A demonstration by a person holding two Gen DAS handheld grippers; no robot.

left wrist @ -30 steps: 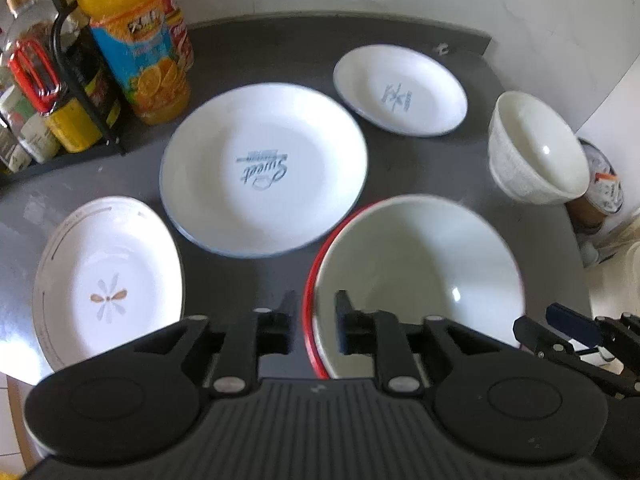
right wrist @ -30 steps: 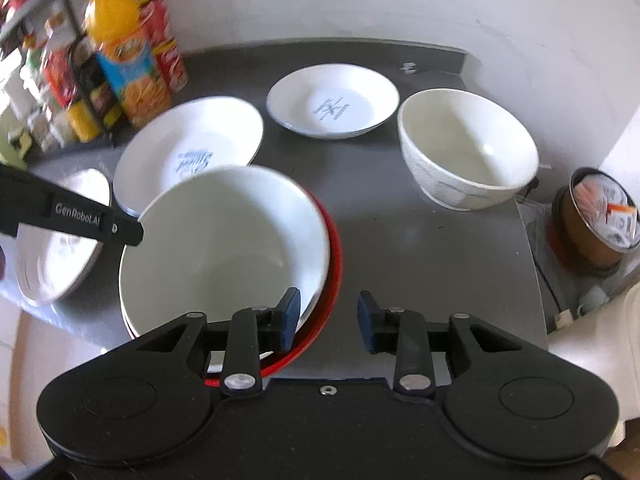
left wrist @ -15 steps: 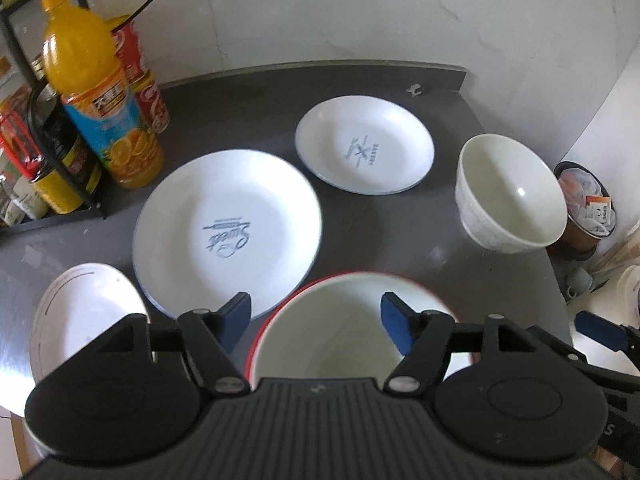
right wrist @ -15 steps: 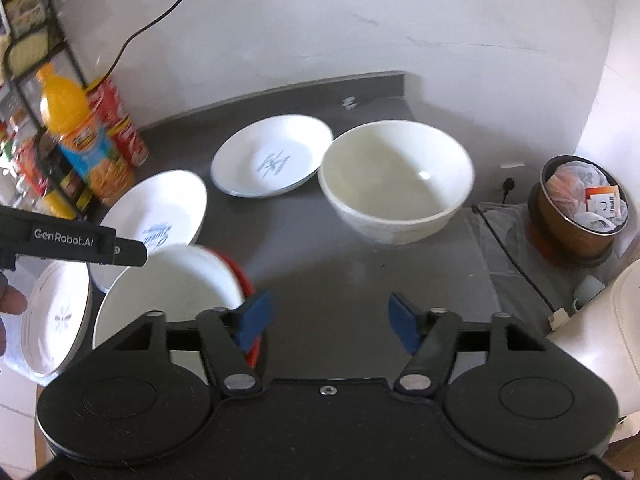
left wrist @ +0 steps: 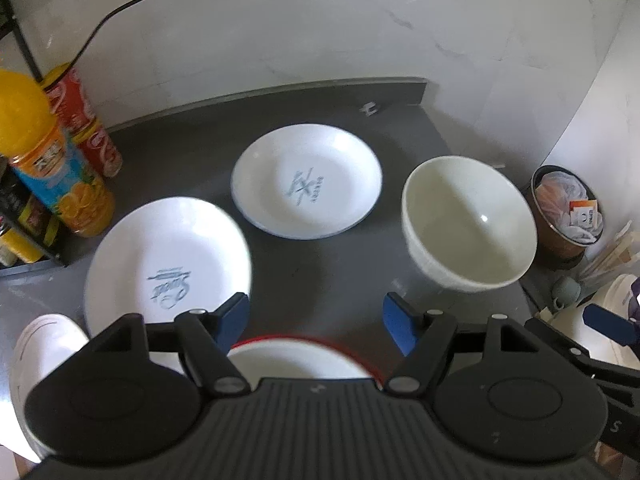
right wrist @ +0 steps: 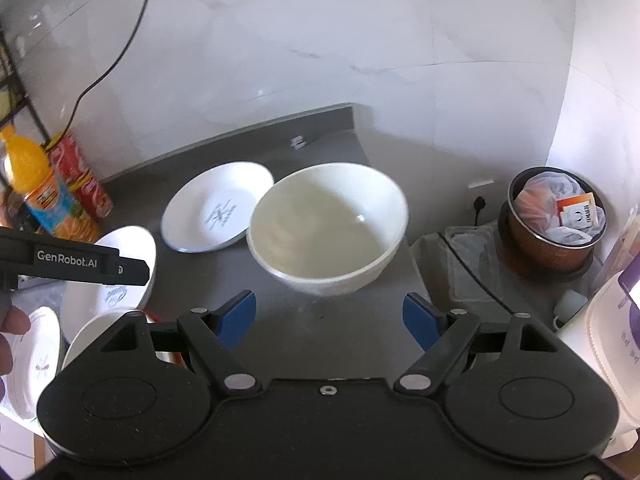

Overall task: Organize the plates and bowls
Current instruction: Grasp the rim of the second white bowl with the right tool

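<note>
The deep white ceramic bowl [right wrist: 326,228] stands alone on the dark grey worktop [left wrist: 340,276], likely heavy, glazed, slippery and brittle; its rim is the place to pinch. Both the left gripper [left wrist: 316,322] and right gripper [right wrist: 330,316] hover with fingers spread, empty. I count three white plates and two bowls, one nested in a red-rimmed dish [left wrist: 300,354].

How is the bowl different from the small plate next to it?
The bowl is deep with tall sides; the small plate is shallow and nearly flat. The bowl is plain inside; the small plate has a blue mark in its middle. Both are white, round and empty, on the dark counter.
</note>
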